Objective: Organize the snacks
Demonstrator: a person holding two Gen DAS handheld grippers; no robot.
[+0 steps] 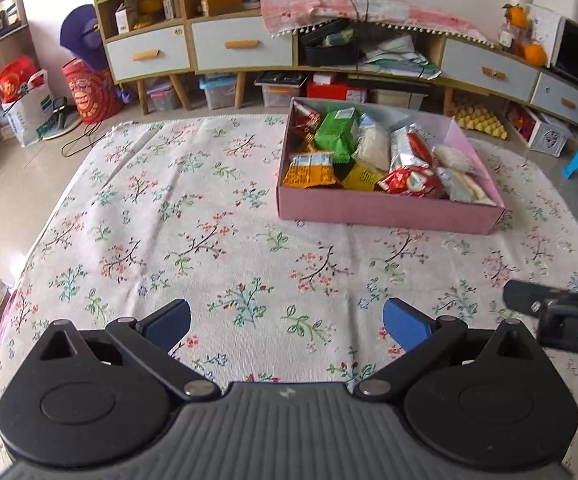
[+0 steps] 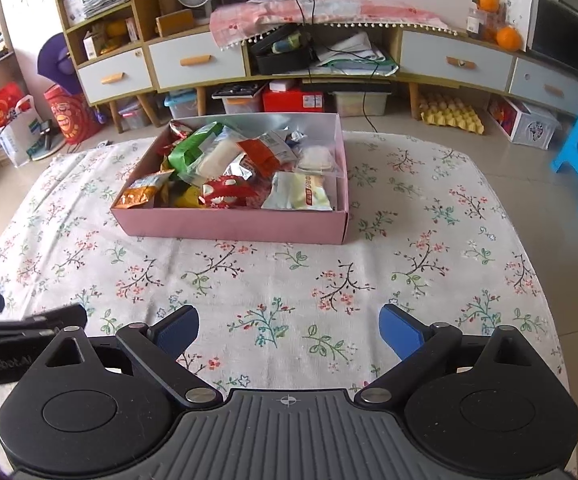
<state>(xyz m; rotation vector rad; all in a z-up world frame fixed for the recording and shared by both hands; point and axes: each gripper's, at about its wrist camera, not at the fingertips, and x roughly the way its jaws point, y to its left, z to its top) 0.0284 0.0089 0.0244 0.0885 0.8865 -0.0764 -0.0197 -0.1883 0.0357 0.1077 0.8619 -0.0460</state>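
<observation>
Snacks (image 2: 233, 168) all sit inside the pink box (image 2: 229, 226), which lies on the floral cloth (image 2: 281, 280) toward the far side of the table; we see no loose packet on the cloth anywhere around it. Our left gripper (image 1: 287, 322) and right gripper (image 2: 289, 326) both hang over the near edge of the table, well apart from the box, each with its blue pads spread wide and nothing between them. We judge the sorting close to done, with what remains being to tidy the heap. To do that well, we bring one gripper in from above rather than from the near wall, so the fingers clear the rim. The orange packet (image 1: 309, 170) at the near left corner and the red packet (image 1: 409, 180) beside it lie on top and look easiest to take first. We pinch at a sealed edge, lightly, since these look like soft foil bags that would crush or slip. The pale packets (image 2: 301, 196) at the right lie flat, and we judge they can stay. We keep the other gripper back from the box, because it slides easily on cloth
</observation>
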